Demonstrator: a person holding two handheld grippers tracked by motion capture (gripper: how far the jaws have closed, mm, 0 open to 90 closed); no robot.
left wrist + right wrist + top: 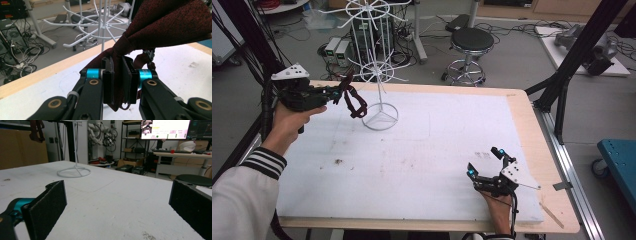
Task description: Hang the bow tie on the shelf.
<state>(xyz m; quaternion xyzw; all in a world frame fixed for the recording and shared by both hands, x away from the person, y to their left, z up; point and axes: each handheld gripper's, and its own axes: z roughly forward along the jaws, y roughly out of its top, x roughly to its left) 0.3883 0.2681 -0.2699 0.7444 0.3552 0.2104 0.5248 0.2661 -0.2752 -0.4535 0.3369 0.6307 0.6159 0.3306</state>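
Presently on the wide white-topped table with a pale wooden rim [522,107]: one left gripper [341,93], raised over the table's far left part and held in a person's left hand [289,122]; its jaws are pressed nearly together on the knot of a dark maroon fabric bow tie with a thin strap [160,27], pinched between the black pads [108,82]. The strap and its small clasp hang down below the jaws, clear of the tabletop. One white wire display stand with a ring base and spoked hoops [380,75], upright just beside the bow tie, on the far left of the table; the tie does not touch it as far as can be seen. One right gripper [484,161], low at the near right of the table, jaws spread wide, nothing between them.
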